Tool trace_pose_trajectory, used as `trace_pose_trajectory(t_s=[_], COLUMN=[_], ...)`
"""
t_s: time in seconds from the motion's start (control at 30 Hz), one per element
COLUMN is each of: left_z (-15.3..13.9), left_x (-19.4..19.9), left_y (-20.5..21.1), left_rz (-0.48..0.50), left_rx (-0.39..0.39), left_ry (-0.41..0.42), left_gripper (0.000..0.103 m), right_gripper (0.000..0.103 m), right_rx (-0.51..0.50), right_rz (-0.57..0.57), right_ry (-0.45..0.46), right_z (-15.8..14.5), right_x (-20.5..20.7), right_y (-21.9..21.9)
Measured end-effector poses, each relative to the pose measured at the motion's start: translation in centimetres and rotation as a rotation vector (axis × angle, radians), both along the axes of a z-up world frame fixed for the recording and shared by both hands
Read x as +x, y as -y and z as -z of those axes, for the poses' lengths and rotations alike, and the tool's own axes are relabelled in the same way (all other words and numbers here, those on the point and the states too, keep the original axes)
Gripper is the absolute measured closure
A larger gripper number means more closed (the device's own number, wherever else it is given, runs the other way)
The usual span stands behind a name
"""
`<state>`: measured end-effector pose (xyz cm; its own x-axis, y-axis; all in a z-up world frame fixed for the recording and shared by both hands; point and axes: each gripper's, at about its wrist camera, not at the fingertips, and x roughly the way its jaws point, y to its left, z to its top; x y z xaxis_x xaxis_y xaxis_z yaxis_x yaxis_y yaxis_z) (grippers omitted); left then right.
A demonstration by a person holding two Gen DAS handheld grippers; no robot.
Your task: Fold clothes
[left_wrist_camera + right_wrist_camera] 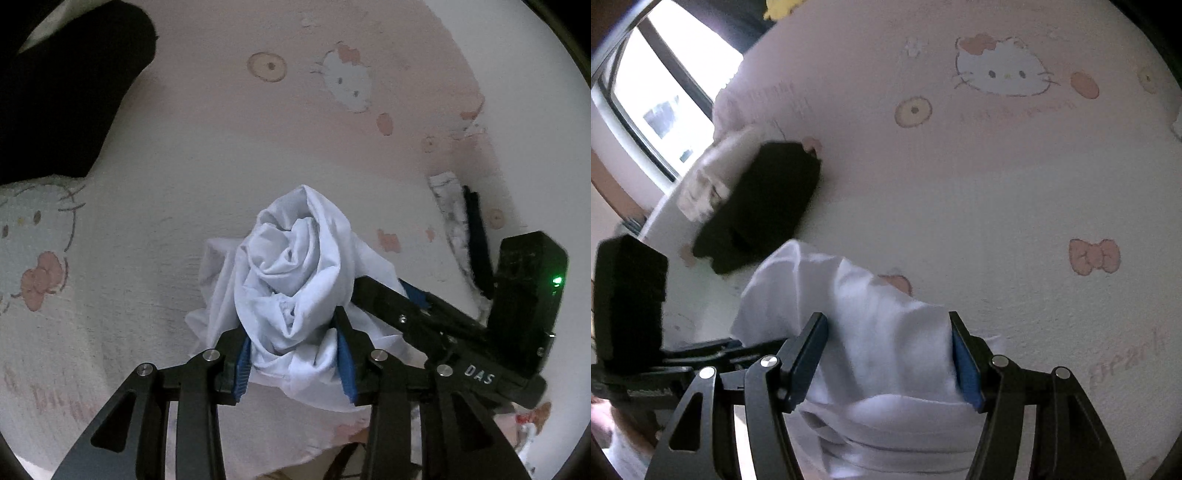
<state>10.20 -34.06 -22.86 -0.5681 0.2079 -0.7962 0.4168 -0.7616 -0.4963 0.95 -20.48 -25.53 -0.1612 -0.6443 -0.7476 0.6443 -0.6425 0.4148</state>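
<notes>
White capitals "DAS" stand on the black body of the right claw (476, 373), seen in the left wrist view. On the pink cartoon-cat bedsheet (960, 192), faint pink script at the right edge of the right wrist view seems to read "Pearl". The other pink lettering printed on the sheet is too blurred to read.

Pink cartoon-cat bedsheet (960, 192), window (653, 96), yellow object (779, 7) at bed's edge

two hand-held grippers, left (293, 354), right (890, 354), one white garment (291, 280), one black garment (764, 199), one patterned cloth (701, 184)
</notes>
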Motion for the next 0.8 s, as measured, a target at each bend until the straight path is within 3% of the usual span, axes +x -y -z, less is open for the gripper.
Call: trace_pose_trajectory(t_s=[0.13, 0.33, 0.57, 0.67, 0.8], left_z=[0.9, 0.6, 0.6, 0.5, 0.6], left_x=[-0.5, -0.7, 0.2, 0.1, 0.1], left_y=[0.4, -0.2, -0.5, -0.5, -0.4], left_rz=[-0.042, -0.014, -0.025, -0.032, -0.043], left_rx=[0.021, -0.042, -0.075, -0.086, -0.077], left_ry=[0.040, 0.054, 0.050, 0.060, 0.056], left_gripper=[0.066, 0.066, 0.066, 0.066, 0.066], right_gripper=[0.040, 0.038, 0.025, 0.025, 0.025], right_rx=[0.036, -0.009, -0.076, -0.117, -0.264], right_rz=[0.011, 0.088, 0.241, 0.295, 0.361], right_ry=[-0.001, 0.001, 0.099, 0.206, 0.429], right_z=[1.0, 0.3, -0.6, 0.4, 2.7], right_x=[-0.4, -0.4, -1.2, -1.5, -1.4], right_y=[0.8, -0.6, -6.1, -8.6, -11.3])
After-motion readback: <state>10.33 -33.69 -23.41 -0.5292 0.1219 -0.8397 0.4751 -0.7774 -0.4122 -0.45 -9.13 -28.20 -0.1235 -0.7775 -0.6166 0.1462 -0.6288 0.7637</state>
